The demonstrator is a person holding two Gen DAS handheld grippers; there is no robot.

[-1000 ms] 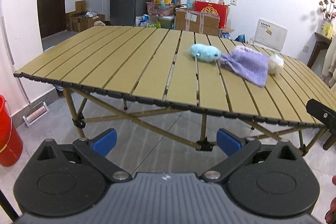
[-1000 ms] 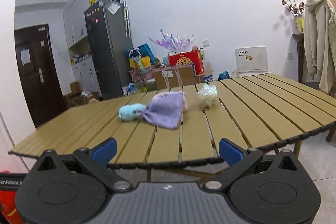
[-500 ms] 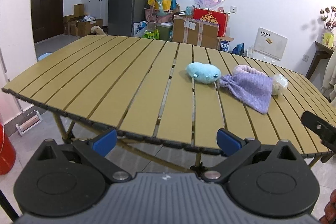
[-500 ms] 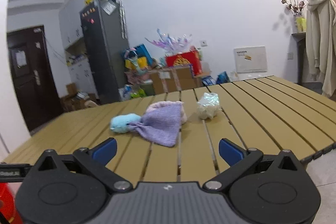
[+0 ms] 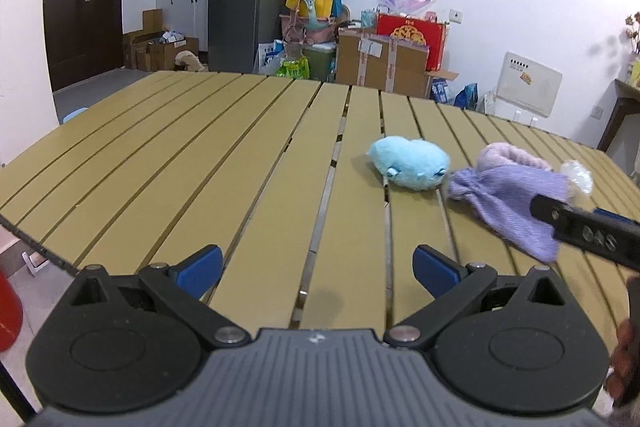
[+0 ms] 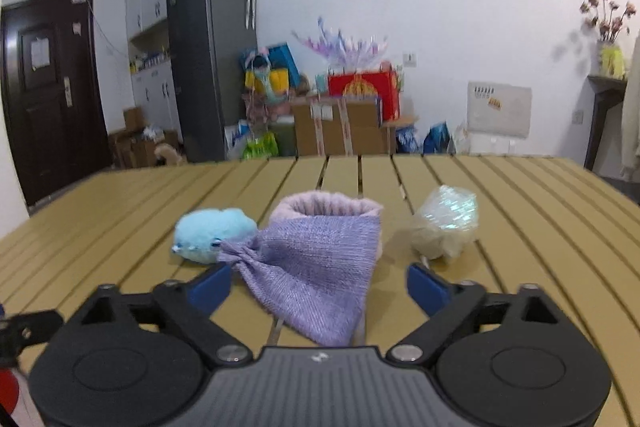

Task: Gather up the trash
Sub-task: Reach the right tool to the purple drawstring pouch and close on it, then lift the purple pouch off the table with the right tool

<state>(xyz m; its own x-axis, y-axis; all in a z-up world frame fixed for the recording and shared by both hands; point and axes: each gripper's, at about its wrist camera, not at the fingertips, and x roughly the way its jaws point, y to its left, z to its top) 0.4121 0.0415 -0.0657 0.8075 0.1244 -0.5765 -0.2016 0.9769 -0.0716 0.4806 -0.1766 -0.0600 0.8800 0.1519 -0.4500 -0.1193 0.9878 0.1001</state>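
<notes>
Both grippers have come in over the slatted table (image 5: 208, 163) since a second ago, when its near edge and legs still showed below them; now the slats fill the lower part of both views.

From left to right on the table lie a blue plush toy (image 6: 214, 235), a purple knitted pouch (image 6: 320, 267) touching the toy with its gathered end, and, just beside the pouch's open mouth, a crumpled wad of clear wrapping (image 6: 446, 223), the trash. None of the three has shifted.

The left gripper (image 5: 316, 267) hangs over bare slats, well short of the toy, its blue-tipped jaws wide apart with nothing between them. The right gripper (image 6: 318, 285) sits low over the pouch, whose near tip lies between the jaws; they are closing but stand clear of the cloth, and the wad is ahead of its right finger (image 6: 426, 289), untouched.

In the left view a black bar of the right gripper crosses the pouch's right side and almost hides the wad (image 5: 578, 177). The right view is blurred, so I cannot tell what is inside the wad. A red bucket (image 5: 8, 315) is cut off at the left edge.
</notes>
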